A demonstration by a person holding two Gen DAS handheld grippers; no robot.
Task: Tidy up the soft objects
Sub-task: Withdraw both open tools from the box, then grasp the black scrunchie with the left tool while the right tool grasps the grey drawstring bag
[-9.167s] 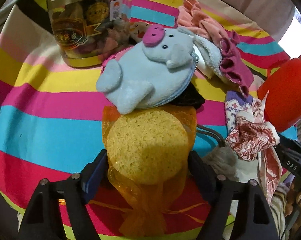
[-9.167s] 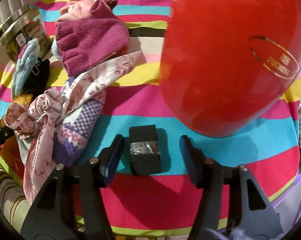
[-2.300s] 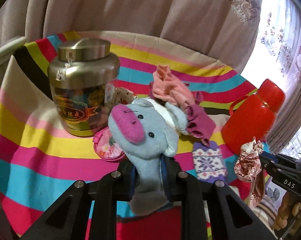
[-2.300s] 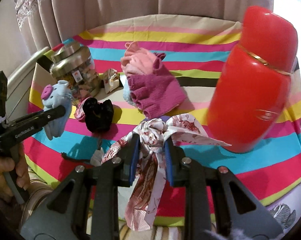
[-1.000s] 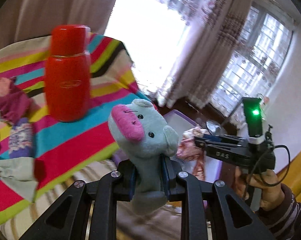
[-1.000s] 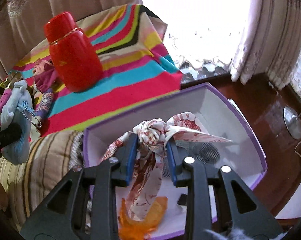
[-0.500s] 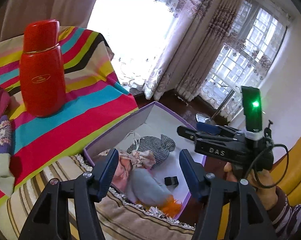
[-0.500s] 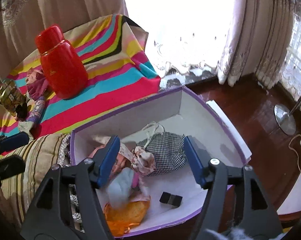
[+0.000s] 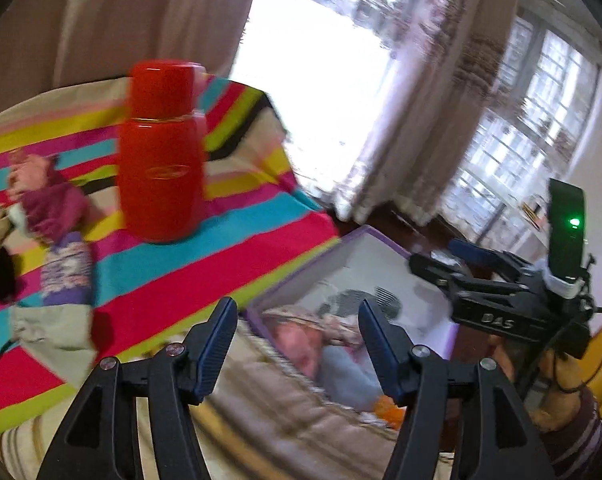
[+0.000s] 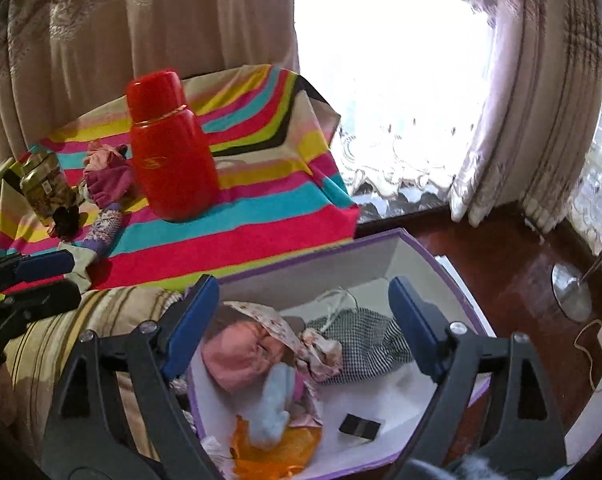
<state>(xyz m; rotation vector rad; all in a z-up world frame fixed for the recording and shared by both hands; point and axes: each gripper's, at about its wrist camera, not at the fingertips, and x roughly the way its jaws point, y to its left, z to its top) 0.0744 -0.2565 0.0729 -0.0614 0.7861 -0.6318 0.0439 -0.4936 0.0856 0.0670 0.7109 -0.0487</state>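
Observation:
My left gripper (image 9: 299, 320) stands open and empty above the near rim of the purple box (image 9: 365, 236). The blue plush elephant (image 9: 341, 368) lies blurred in that box. My right gripper (image 10: 303, 300) hovers over the box (image 10: 381, 240), its jaws opening with nothing between them. Below it lie the floral scarf (image 10: 313, 348), the elephant (image 10: 273, 412), a checked pouch (image 10: 365, 344), a pink cloth (image 10: 233, 360) and an orange mesh sponge (image 10: 277, 448). A magenta glove (image 10: 109, 184) and a patterned sock (image 10: 105, 228) lie on the striped table.
A red flask (image 10: 173, 160) and a gold-lidded jar (image 10: 45, 188) stand on the striped tablecloth (image 10: 241, 232). A striped cushion (image 10: 101, 320) sits between table and box. A small black block (image 10: 359, 426) lies in the box. A lamp base (image 10: 571, 292) stands on the wooden floor.
Both grippers opened: the left let go of the plush elephant and the right let go of the floral scarf, and both now lie in the box. Both grippers have lifted away.

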